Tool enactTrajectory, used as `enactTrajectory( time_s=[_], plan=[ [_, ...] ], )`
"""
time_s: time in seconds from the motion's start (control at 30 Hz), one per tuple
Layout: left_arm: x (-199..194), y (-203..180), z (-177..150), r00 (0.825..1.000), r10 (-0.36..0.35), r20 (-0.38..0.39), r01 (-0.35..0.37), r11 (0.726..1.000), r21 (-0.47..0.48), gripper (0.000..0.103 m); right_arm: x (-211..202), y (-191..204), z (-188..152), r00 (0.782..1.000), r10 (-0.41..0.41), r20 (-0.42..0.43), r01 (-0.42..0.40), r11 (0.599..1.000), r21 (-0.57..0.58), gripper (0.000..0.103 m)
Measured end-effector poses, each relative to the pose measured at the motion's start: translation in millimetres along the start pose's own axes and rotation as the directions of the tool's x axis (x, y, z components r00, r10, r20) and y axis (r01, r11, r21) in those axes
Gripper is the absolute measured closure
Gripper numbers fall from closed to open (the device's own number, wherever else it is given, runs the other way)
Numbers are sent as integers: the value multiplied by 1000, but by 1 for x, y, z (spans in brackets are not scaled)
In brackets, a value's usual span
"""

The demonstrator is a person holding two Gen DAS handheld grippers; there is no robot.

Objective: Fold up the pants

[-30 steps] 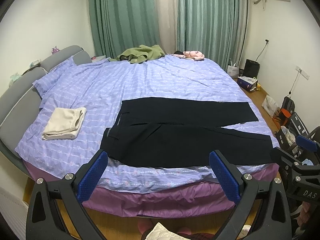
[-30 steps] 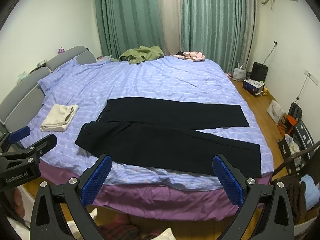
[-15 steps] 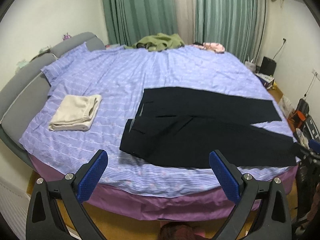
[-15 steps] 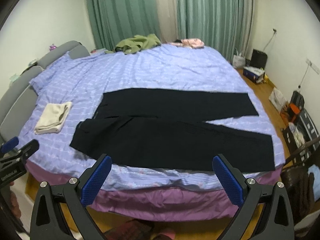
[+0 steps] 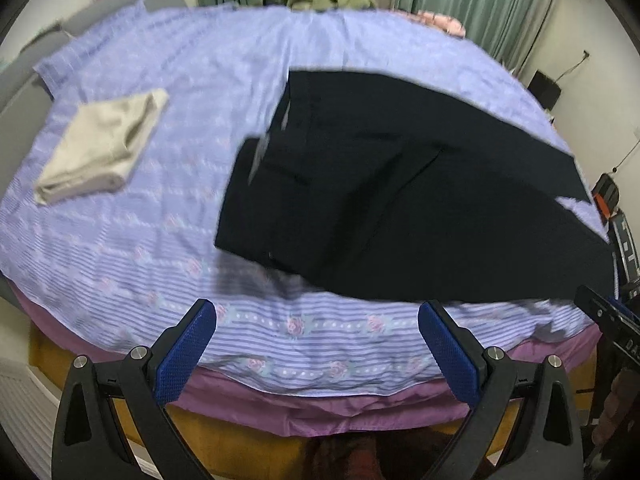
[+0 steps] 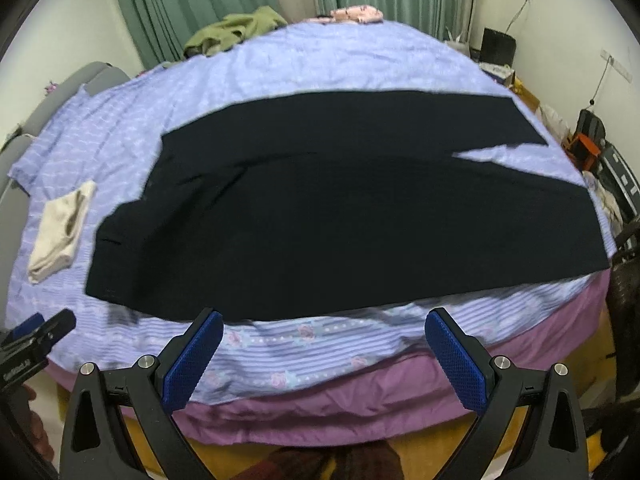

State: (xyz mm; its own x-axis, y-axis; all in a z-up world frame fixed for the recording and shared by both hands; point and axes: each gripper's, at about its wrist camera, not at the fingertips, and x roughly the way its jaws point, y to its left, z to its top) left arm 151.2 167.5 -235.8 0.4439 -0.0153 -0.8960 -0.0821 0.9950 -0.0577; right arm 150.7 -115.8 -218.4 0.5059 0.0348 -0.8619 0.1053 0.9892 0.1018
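So the folding hasn't really started as far as I can tell. The black pants [image 6: 340,216] are laid out flat across the near side of the bed [image 6: 360,64], waistband toward the left, legs running off to the right with a little wedge of the purple striped sheet showing between the cuffs. No crease or fold-over in them yet, so basically the whole job is left: my guess is one leg gets laid over the other, then the length gets folded up. Both tools are just hanging over the near edge of the bed with nothing in them. The left gripper [image 5: 318,350] has its jaws spread wide, same for the right gripper [image 6: 324,350], and neither touches the fabric. The left wrist view is aimed at the waistband end, so you get the pocket seams and the folded beige cloth [image 5: 102,146] lying well apart from the pants, but it's blurry and cuts off the cuffs. The right wrist view gives you nearly the full length of both legs, plus the green garment [image 6: 236,30] heaped at the far edge near the curtains. Each view also catches the other tool at its edge.
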Motion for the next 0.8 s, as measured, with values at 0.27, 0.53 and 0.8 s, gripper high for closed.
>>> enactTrajectory(
  time_s=[0.27,0.53,0.8],
  plan=[
    [73,8,5,999,-17,-42,16,999,-44,1,81,-21,-12,994,31,-101,-17,989,145,6],
    [111,2,14,998,-43,-54,40,998,-52,5,126,-43,-18,991,70,-110,-35,954,297,17],
    [119,4,25,993,-91,-79,83,991,-102,70,135,-61,-6,992,72,-103,-32,937,348,68]
  ],
)
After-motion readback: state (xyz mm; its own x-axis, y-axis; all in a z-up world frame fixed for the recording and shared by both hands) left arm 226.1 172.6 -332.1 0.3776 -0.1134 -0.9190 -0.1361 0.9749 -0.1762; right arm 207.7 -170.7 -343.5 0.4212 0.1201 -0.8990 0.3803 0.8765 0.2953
